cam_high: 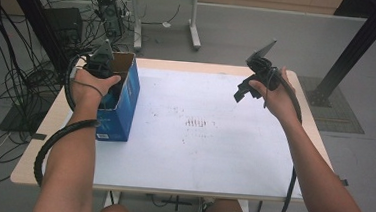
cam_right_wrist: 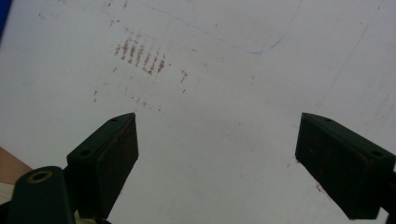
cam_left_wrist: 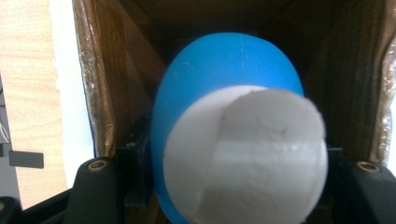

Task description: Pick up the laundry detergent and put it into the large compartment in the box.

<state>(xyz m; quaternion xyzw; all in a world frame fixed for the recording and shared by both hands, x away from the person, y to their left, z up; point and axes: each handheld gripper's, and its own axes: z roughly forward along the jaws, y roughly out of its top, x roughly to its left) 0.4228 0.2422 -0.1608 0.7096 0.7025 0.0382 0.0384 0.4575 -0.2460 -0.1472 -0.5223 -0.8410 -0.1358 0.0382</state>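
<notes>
- Left claw is down inside the open top of the blue cardboard box, which stands at the left edge of the counter.
- In the left gripper view a blue-and-white ball sits close to the lens between the jaws, with the brown inner walls of the box around it. The claw reads as narrow and clamped on the ball (the pads themselves are covered by it, so contact is judged, not seen).
- Step in hand, as judged: moving the ball through the box mouth. To do it well, keep the claw vertical and centred between the cardboard walls, and travel straight so the ball does not catch on the rim. Do not loosen the grip until the ball is clear or resting.
- Middle of the counter: white sheet with faint brown marks, nothing standing on it.
- Right claw is held above the right side of the counter, jaws wide apart and holding nothing.
- Hard to make out: the box floor and any other contents are hidden behind the ball; from above, the hand covers the box interior.
</notes>
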